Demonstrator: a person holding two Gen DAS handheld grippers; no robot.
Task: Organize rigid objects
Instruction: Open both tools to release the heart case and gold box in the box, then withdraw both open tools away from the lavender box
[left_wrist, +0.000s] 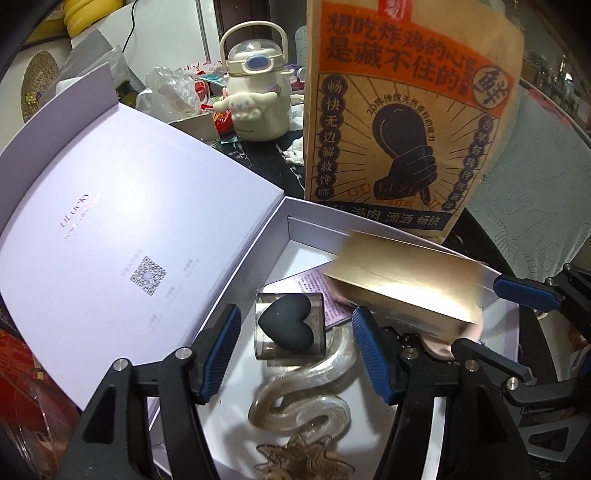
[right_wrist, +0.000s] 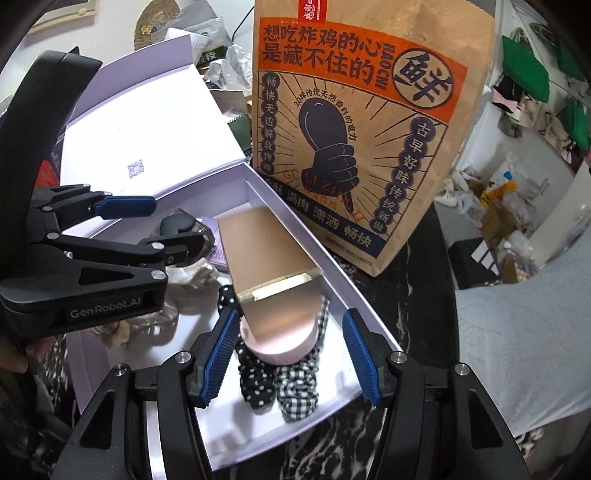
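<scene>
Blue-ribbed pads of the left hand-held gripper (left_wrist: 295, 354) stand part-open around the black heart sponge case (left_wrist: 290, 325), with clear daylight on both sides: nothing held. Below it in the white gift box (left_wrist: 295, 212) lies a clear glittery snake-shaped clip (left_wrist: 299, 398).

Right hand-held gripper (right_wrist: 290, 354) is likewise part-open. Its left pad sits close beside the gold carton (right_wrist: 269, 254), which tilts up over a pink round compact (right_wrist: 280, 343) and two fabric scrunchies (right_wrist: 277, 380); I cannot tell whether that pad touches the carton. The right pad is well clear, so no grip as I read it. The carton looks blurred in the left view, so it may not be at rest.

Location: all items are inside the open box, lid (left_wrist: 122, 236) folded back to the left, on the dark marble table (right_wrist: 406, 280). A large paper takeaway bag (right_wrist: 354, 129) stands just behind the box's far wall.

Judgement on the step: the carton seems to need settling flat along the far wall.
- Square the right pads on the carton's two long faces, not a corner.
- Close gently; card walls dent.
- Lower until the base is flat rather than propped on the compact.
- Keep the left hand-held gripper clear of the carton's near end, since the two tools are crowded.

Risk: the carton sliding off the compact onto the sponge case.
</scene>
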